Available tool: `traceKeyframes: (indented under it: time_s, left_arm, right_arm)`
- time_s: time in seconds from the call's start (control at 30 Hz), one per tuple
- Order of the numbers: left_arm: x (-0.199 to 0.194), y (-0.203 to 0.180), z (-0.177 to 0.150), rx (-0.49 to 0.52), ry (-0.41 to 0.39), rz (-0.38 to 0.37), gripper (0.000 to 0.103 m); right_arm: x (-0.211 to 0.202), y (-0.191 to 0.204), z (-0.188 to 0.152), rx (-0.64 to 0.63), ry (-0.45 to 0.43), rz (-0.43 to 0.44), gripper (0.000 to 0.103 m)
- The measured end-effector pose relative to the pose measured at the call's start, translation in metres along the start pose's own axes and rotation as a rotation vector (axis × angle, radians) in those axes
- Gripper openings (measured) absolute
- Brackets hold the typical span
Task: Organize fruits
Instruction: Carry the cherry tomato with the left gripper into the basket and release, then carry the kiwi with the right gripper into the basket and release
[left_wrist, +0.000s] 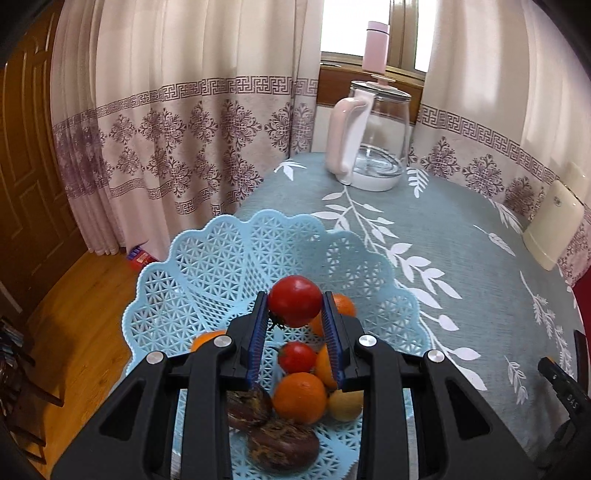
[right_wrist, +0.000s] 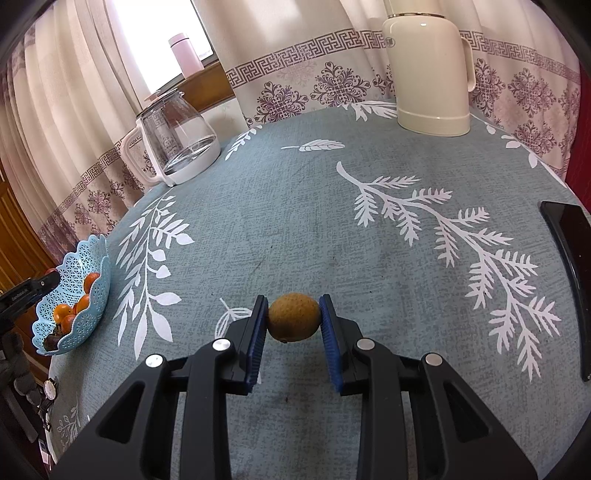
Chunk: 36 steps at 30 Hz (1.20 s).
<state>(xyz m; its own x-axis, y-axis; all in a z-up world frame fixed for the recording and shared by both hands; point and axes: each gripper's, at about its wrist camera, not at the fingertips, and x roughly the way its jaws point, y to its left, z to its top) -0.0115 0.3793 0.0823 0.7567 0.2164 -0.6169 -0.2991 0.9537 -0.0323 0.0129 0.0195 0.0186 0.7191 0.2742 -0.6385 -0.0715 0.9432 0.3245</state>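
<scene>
My left gripper (left_wrist: 294, 306) is shut on a red tomato (left_wrist: 294, 301), held above the light blue lattice basket (left_wrist: 236, 251). In the basket lie a second tomato (left_wrist: 296, 356), several oranges (left_wrist: 300, 397), a yellowish fruit (left_wrist: 347, 404) and two dark brown fruits (left_wrist: 282, 445). In the right wrist view my right gripper (right_wrist: 294, 319) is shut on a brown kiwi (right_wrist: 294, 316) just over the teal tablecloth (right_wrist: 332, 229). The basket (right_wrist: 74, 295) shows far left there, at the table's edge, with the left gripper's black tip beside it.
A glass kettle with a pink handle (left_wrist: 369, 140) stands at the table's back. A cream thermos jug (right_wrist: 428, 70) stands at the far right corner. A black phone (right_wrist: 570, 266) lies near the right edge. A wristwatch (right_wrist: 50, 389) lies by the left edge. Curtains hang behind.
</scene>
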Motion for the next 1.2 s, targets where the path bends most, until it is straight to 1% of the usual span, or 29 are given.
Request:
traceKeyframes:
  time_s: [0.53,0.6,0.63,0.67,0.9,1.03,1.2]
  left_arm:
    - [0.012,0.014,0.003,-0.032,0.016,0.035,0.031]
    - [0.013,0.019,0.003,-0.055,0.027,0.032,0.043]
    - [0.013,0.021,0.003,-0.066,0.025,0.033,0.055]
    - [0.012,0.023,0.003,-0.077,0.019,0.041,0.061]
    - [0.001,0.032,0.005,-0.097,-0.012,0.059,0.061]
    - [-0.008,0.038,0.006,-0.112,-0.031,0.066,0.066]
    - [-0.015,0.041,0.002,-0.121,-0.040,0.064,0.067]
  right_arm:
    - [-0.002,-0.001,0.001,0.002,-0.003,0.001,0.029]
    - [-0.002,-0.001,0.001,0.001,-0.003,0.001,0.029]
    - [-0.002,-0.001,0.001,0.001,-0.003,0.001,0.029]
    - [-0.002,-0.001,0.001,0.001,-0.003,0.001,0.029]
    - [-0.002,-0.001,0.001,0.002,-0.005,0.002,0.029]
    - [-0.004,-0.001,0.003,0.003,-0.011,0.004,0.029]
    - [-0.008,-0.001,0.003,0.001,-0.035,0.020,0.029]
